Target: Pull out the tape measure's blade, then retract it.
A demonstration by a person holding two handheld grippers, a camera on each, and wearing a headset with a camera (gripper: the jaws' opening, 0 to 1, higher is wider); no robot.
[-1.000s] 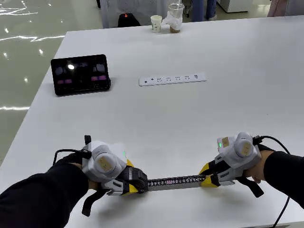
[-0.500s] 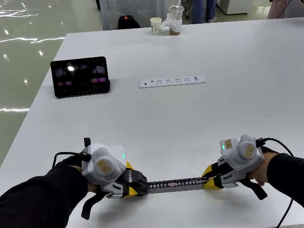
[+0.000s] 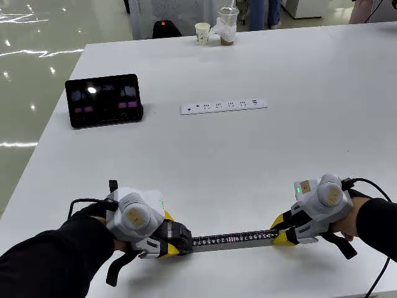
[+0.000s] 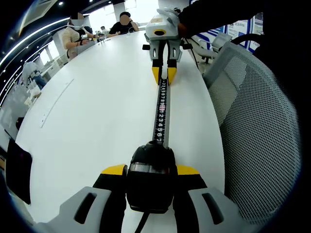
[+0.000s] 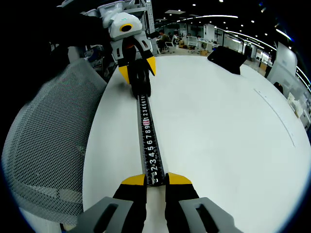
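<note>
Left gripper view: my left claw was clenched on the tape measure near the table edge. Beyond it, the blade lay stretched to my right claw, which pinched its tip. I judged a straight, level pull best, to avoid kinks.

At the near edge of the table, the tape measure sits at left, clamped between the jaws of the left gripper. Its blade runs rightward along the tabletop to the right gripper, whose jaws pinch its tip. Beyond them, mid-table, a power strip lies crosswise, with a tablet to its left near the table's left edge. At the far edge stand a small cup and, right of it, a taller cup.
</note>
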